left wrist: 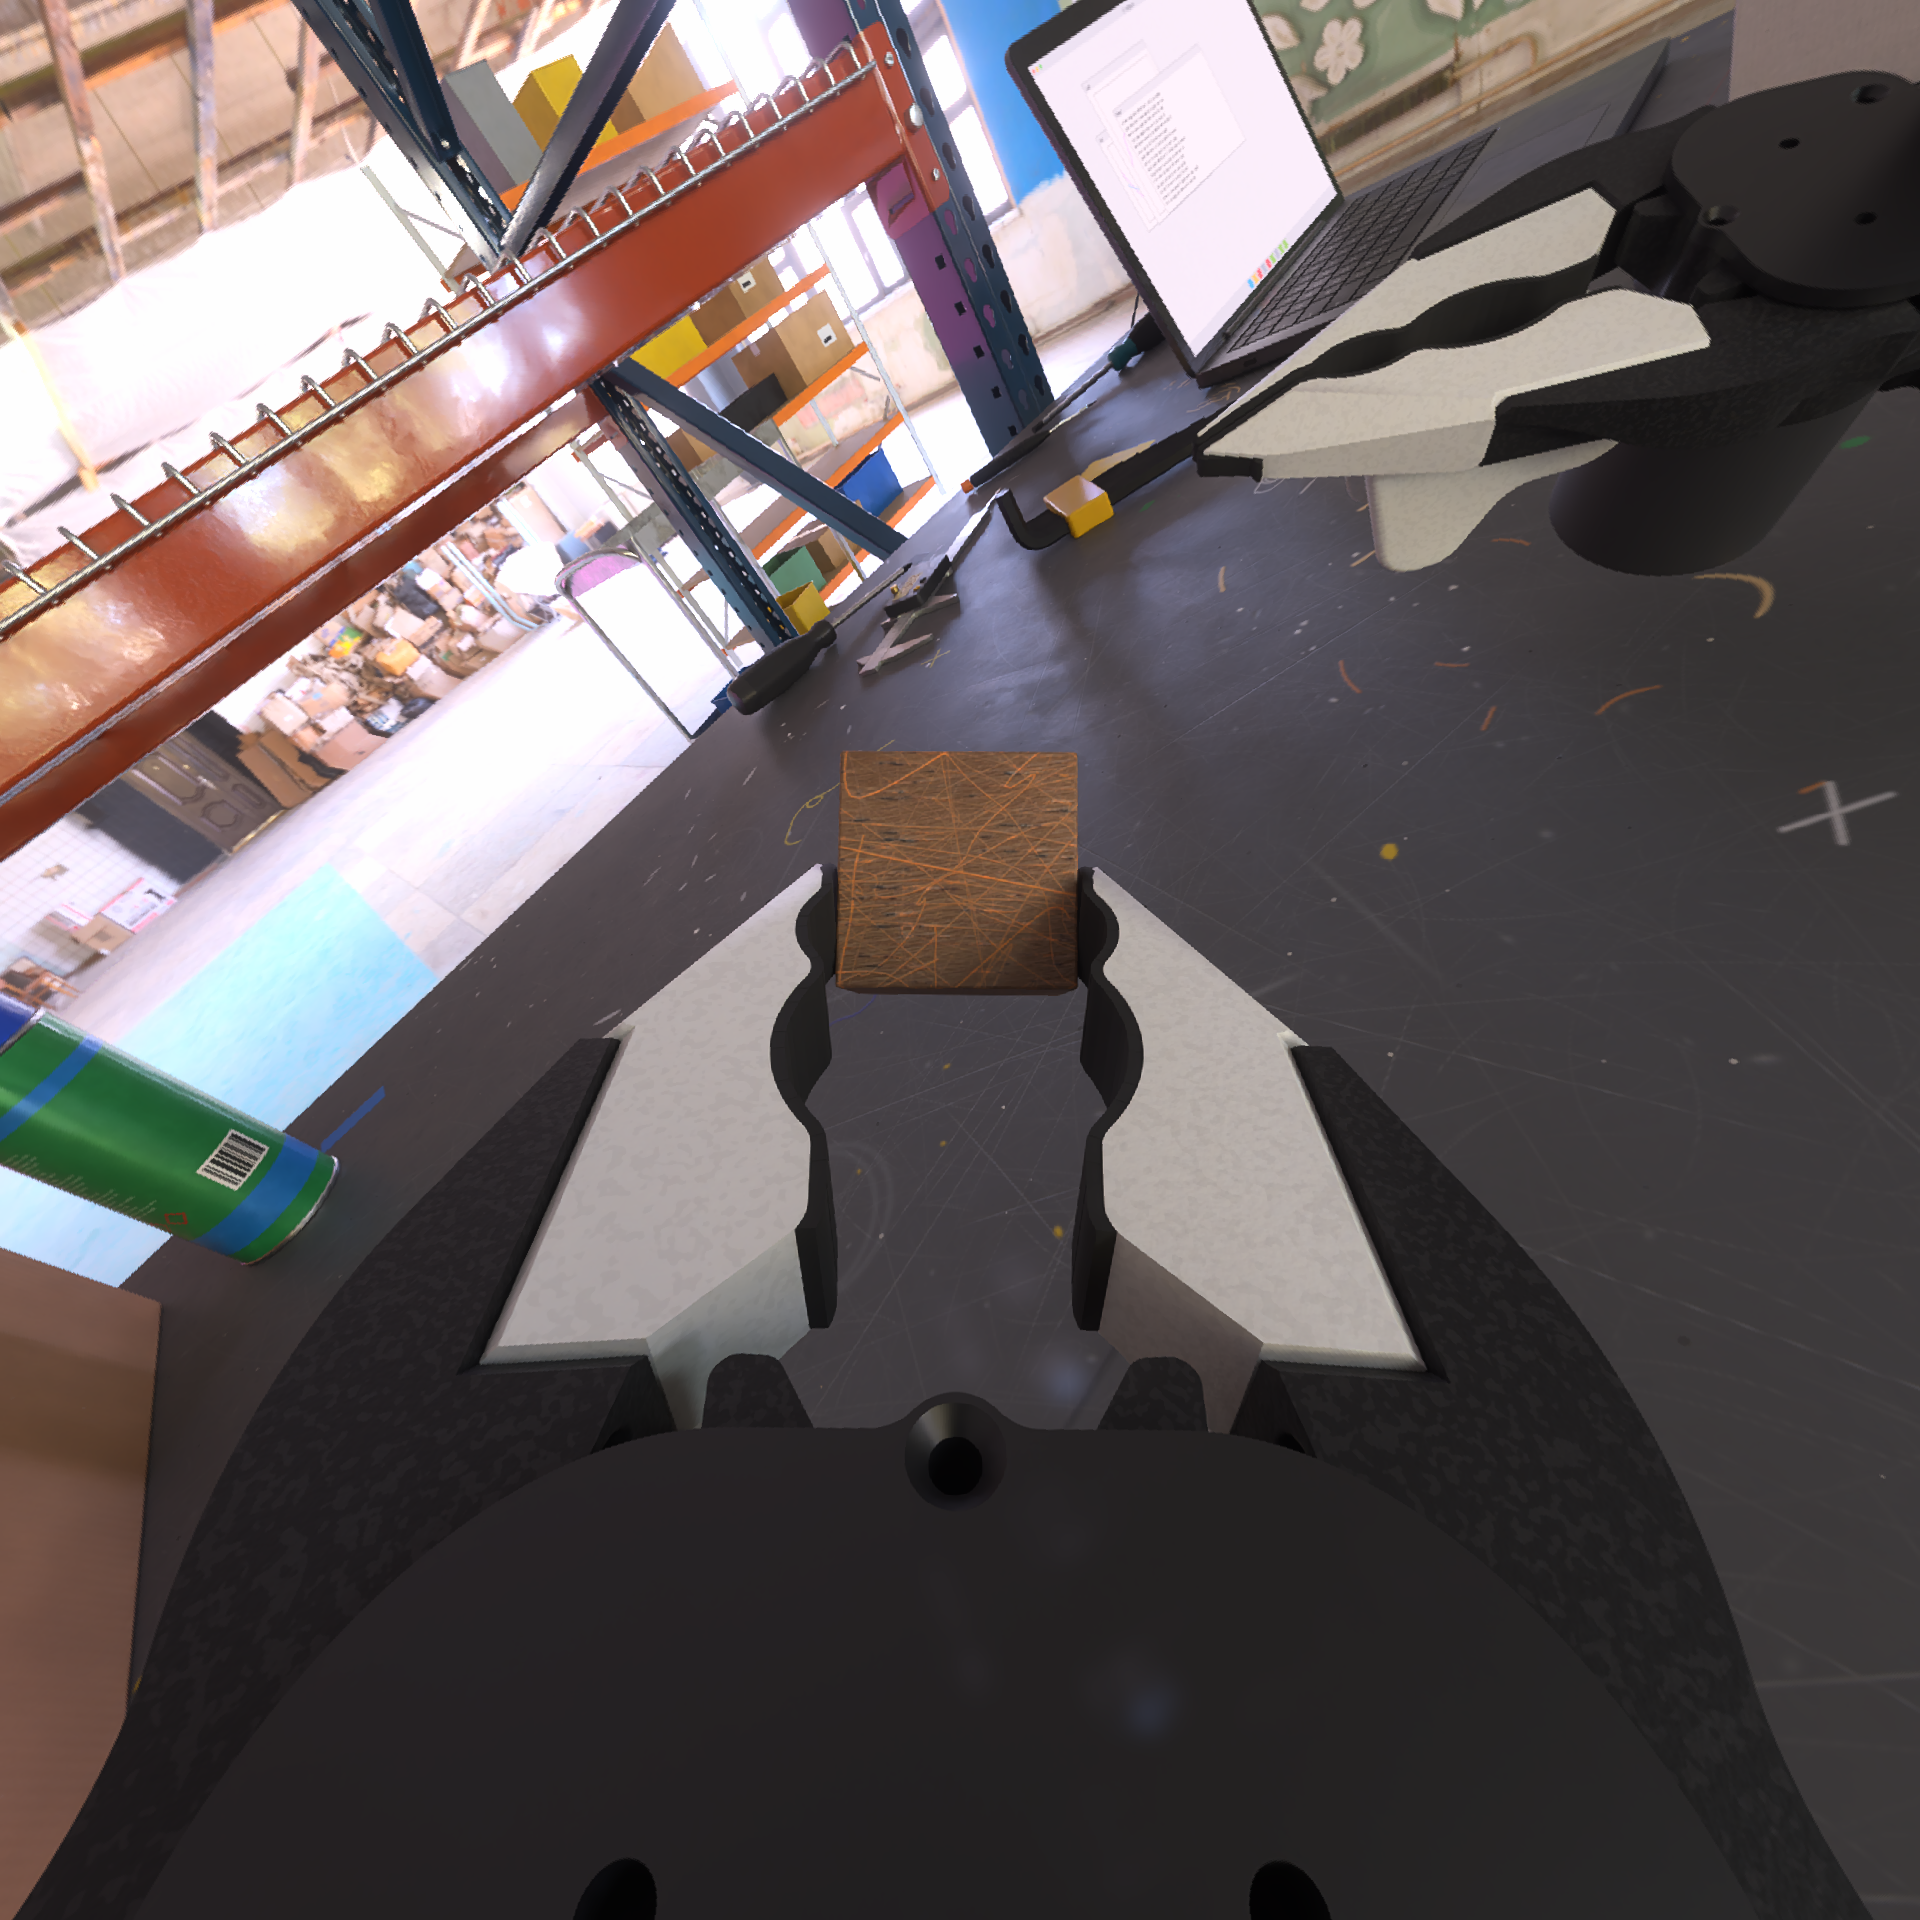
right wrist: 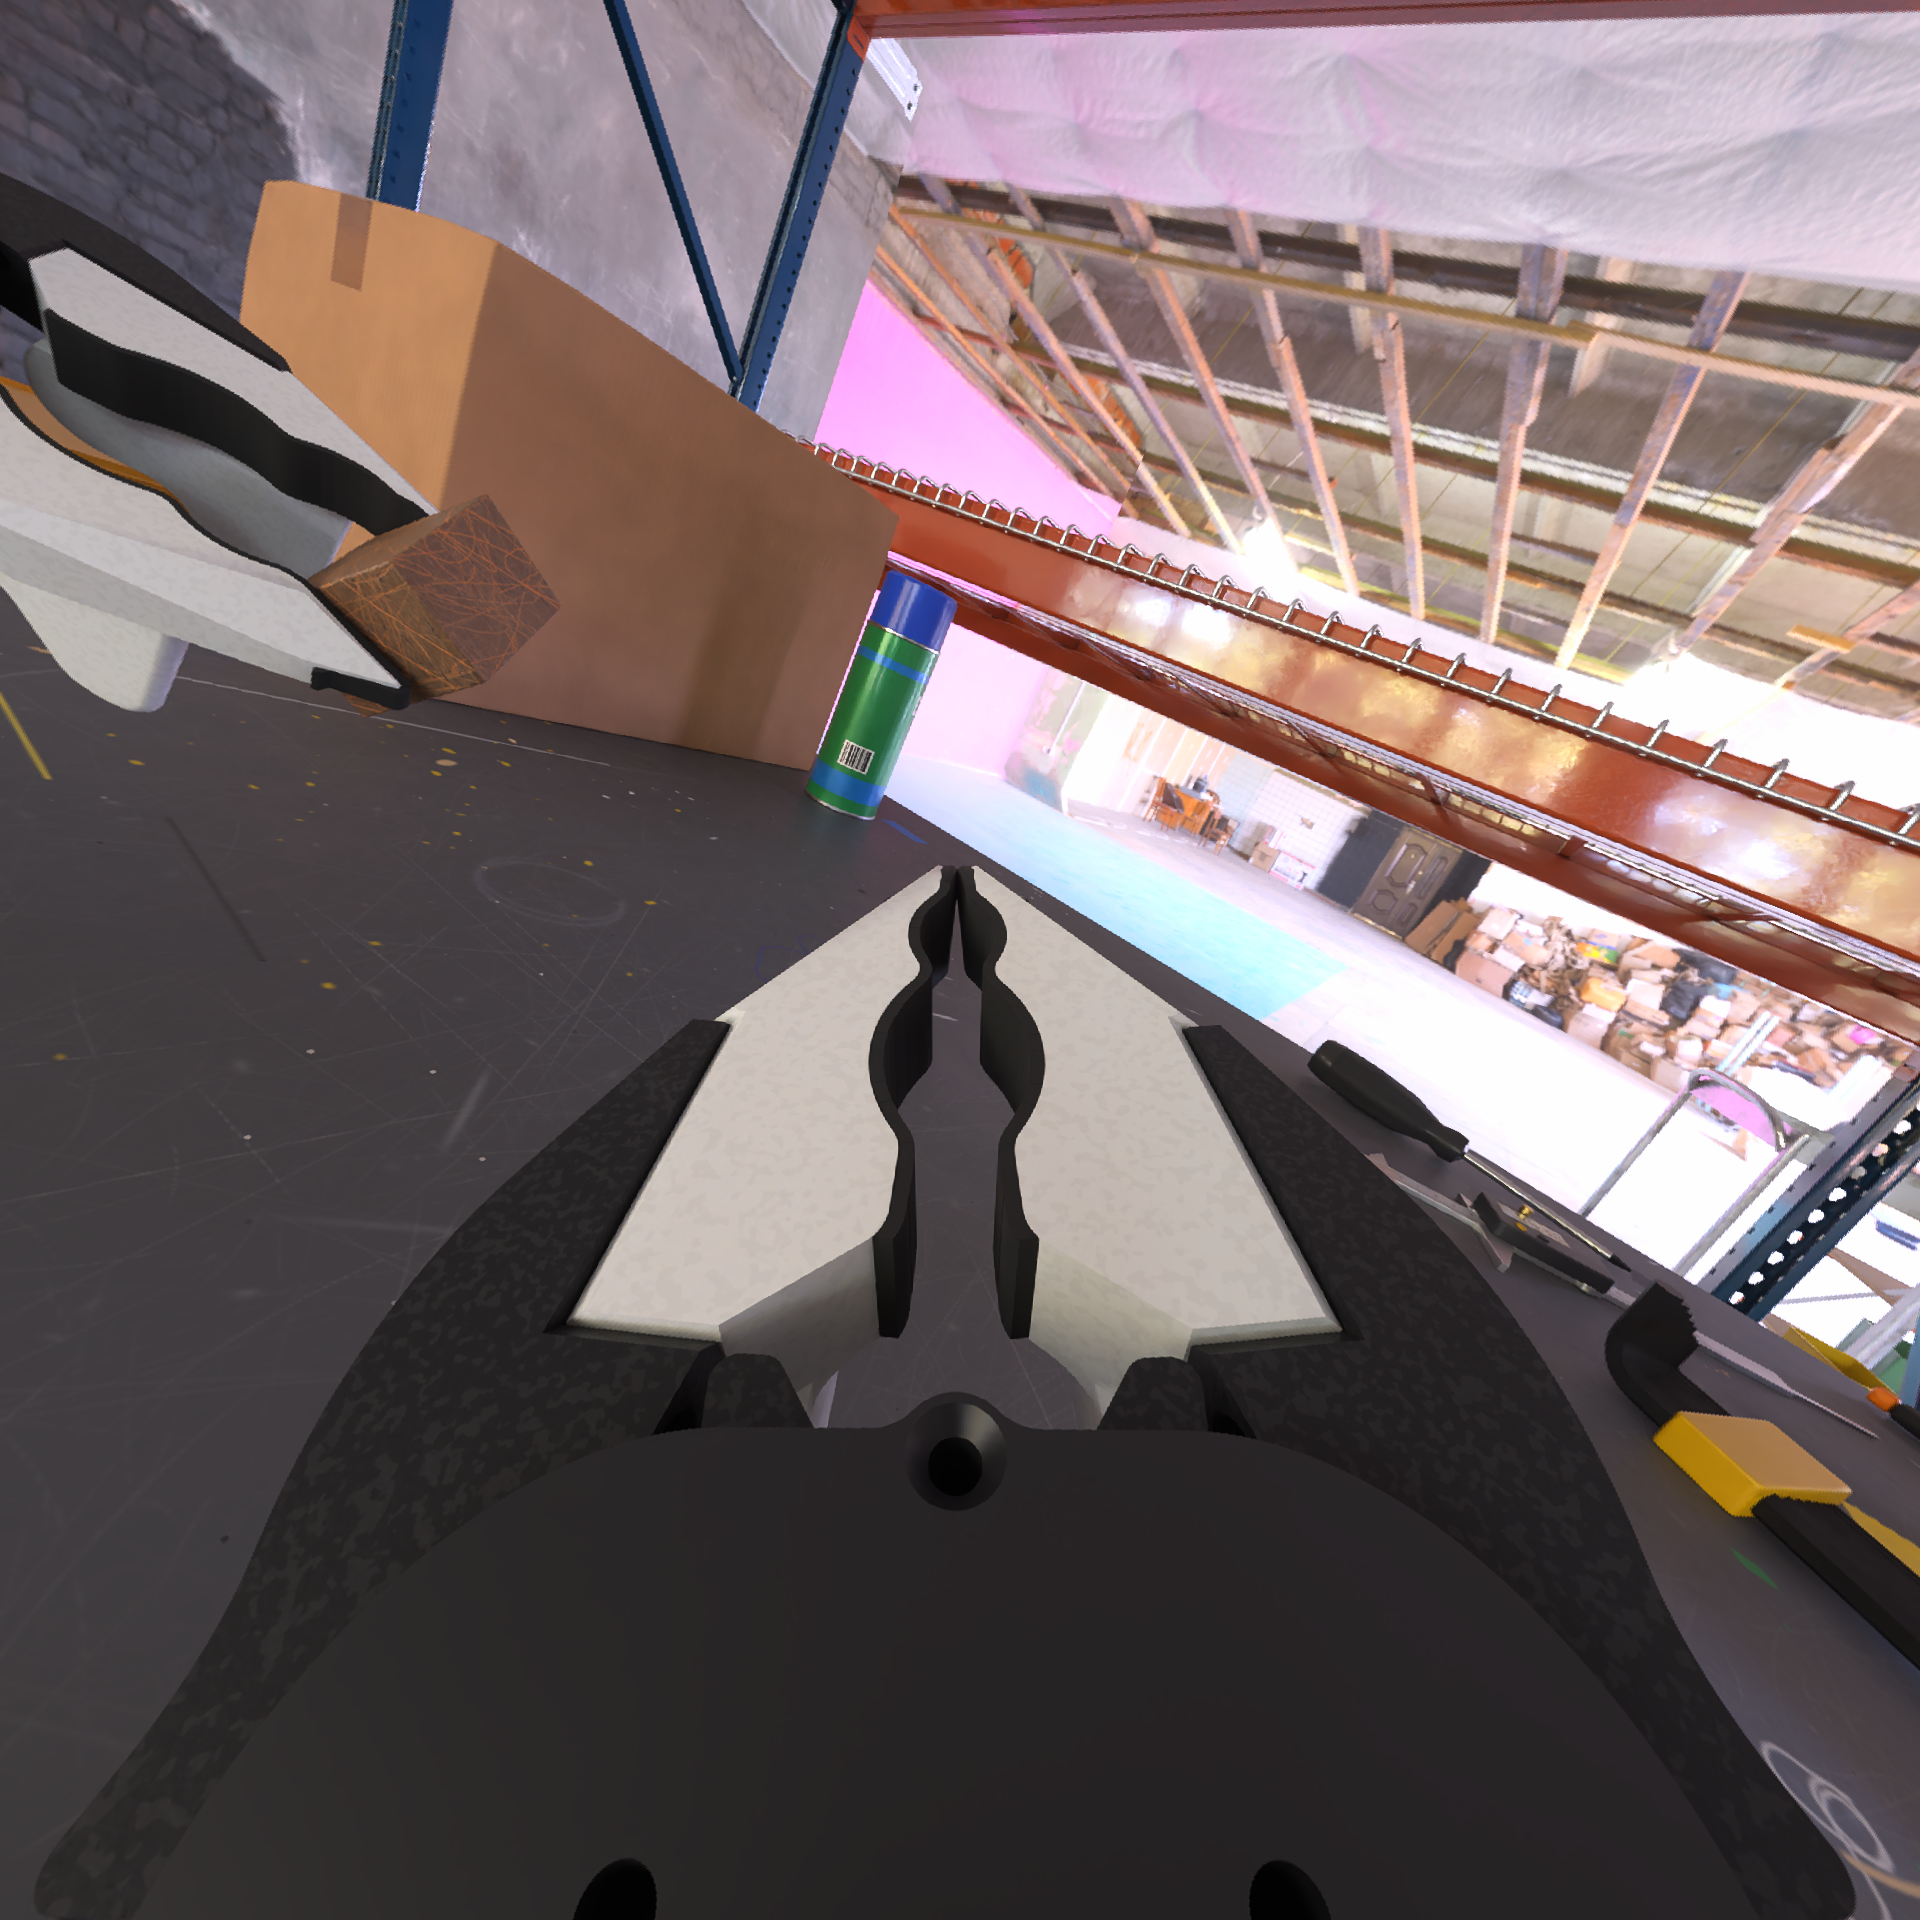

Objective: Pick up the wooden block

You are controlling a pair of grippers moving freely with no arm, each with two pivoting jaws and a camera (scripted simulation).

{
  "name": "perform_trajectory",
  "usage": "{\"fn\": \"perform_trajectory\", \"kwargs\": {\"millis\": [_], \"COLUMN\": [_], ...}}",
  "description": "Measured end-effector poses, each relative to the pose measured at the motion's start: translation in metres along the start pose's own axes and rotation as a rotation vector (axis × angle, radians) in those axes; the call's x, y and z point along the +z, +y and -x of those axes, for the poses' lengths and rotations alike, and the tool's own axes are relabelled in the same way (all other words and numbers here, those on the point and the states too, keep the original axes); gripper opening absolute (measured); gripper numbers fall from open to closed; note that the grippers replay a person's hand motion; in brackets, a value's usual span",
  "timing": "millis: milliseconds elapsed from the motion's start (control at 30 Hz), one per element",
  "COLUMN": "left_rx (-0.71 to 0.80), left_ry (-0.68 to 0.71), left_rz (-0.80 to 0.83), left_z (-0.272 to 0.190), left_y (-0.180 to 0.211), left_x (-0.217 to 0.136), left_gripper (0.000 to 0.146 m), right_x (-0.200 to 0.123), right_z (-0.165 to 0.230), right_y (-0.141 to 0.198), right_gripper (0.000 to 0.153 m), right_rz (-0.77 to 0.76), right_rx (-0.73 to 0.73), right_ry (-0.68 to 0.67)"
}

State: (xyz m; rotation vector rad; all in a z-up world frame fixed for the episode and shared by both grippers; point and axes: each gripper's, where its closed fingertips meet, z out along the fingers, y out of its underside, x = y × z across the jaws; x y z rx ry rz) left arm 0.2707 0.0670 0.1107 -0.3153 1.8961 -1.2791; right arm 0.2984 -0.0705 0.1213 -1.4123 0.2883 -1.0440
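Note:
The wooden block (left wrist: pixel 956 871) is a scratched brown cube. My left gripper (left wrist: pixel 956 914) is shut on it, one fingertip on each side, and holds it clear above the dark table (left wrist: pixel 1455 935). In the right wrist view the block (right wrist: pixel 442 594) shows at the upper left between the left gripper's fingers, lifted off the table (right wrist: pixel 312 987). My right gripper (right wrist: pixel 956 883) is shut and empty, low over the table. It also shows in the left wrist view (left wrist: pixel 1226 442) at the upper right, apart from the block.
A green and blue spray can (right wrist: pixel 878 698) stands by a cardboard box (right wrist: pixel 623 520) at the table's edge. An open laptop (left wrist: pixel 1195 166), a screwdriver (left wrist: pixel 779 665), a yellow and black tool (right wrist: pixel 1756 1475) and other small tools lie along the far edge. Orange shelving (left wrist: pixel 416 436) stands beyond.

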Motion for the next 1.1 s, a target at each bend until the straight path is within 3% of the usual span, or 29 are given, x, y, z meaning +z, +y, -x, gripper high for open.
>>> {"fn": "perform_trajectory", "kwargs": {"millis": [1100], "left_rx": [0.001], "left_ry": [0.003], "left_rz": [0.004], "left_z": [0.0011], "left_y": [0.0049], "left_x": [0.0007], "left_gripper": [0.046], "right_x": [-0.0010], "right_z": [-0.0037], "right_y": [-0.0005], "right_gripper": [0.000], "right_rz": [-0.004], "right_rx": [0.021], "right_ry": [0.006]}}
